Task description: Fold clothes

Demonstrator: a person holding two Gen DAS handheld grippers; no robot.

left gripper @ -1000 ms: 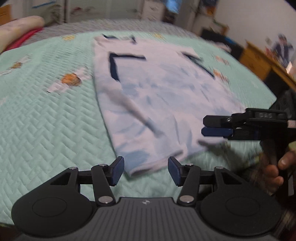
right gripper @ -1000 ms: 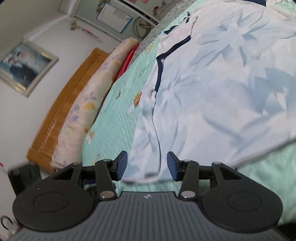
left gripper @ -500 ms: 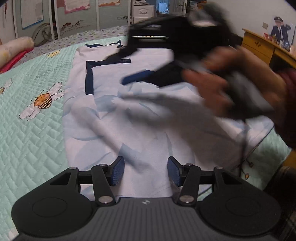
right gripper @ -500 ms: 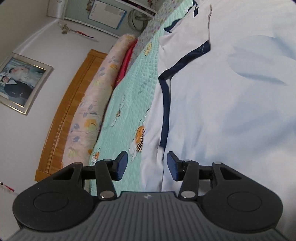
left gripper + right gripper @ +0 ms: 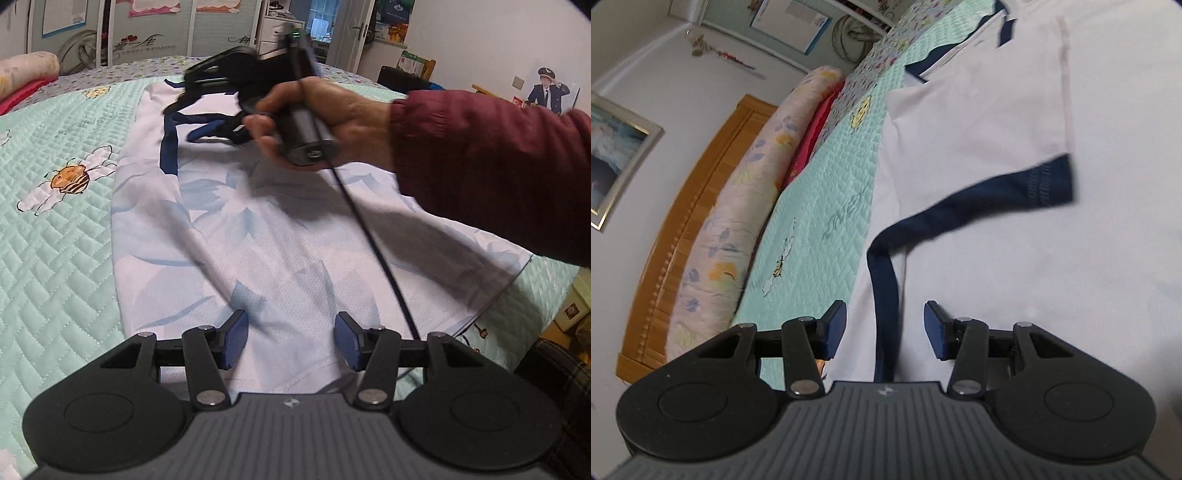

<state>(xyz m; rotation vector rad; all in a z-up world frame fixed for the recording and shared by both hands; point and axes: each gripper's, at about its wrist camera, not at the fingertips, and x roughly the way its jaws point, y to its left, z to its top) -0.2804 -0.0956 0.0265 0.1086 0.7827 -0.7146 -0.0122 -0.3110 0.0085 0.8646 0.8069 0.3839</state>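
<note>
Both claws spread, pinching nothing: left claw (image 5: 291, 345) above shirt (image 5: 277, 236) hem, right claw (image 5: 884, 328) straddling navy sleeve trim (image 5: 886, 295); bed (image 5: 48, 258) beneath.

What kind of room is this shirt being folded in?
Most likely a home bedroom. The pale shirt lies on a bed with a mint quilted bedspread, there is a wooden headboard with a long floral pillow, and a framed photo hangs on the wall.

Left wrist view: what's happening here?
A person is folding a pale floral shirt spread on a mint quilted bed. The right gripper, jaws open, reaches over the navy-trimmed sleeve folded onto the body; the trim runs between its fingers. The left gripper hangs open over the hem. Neither grips cloth.
</note>
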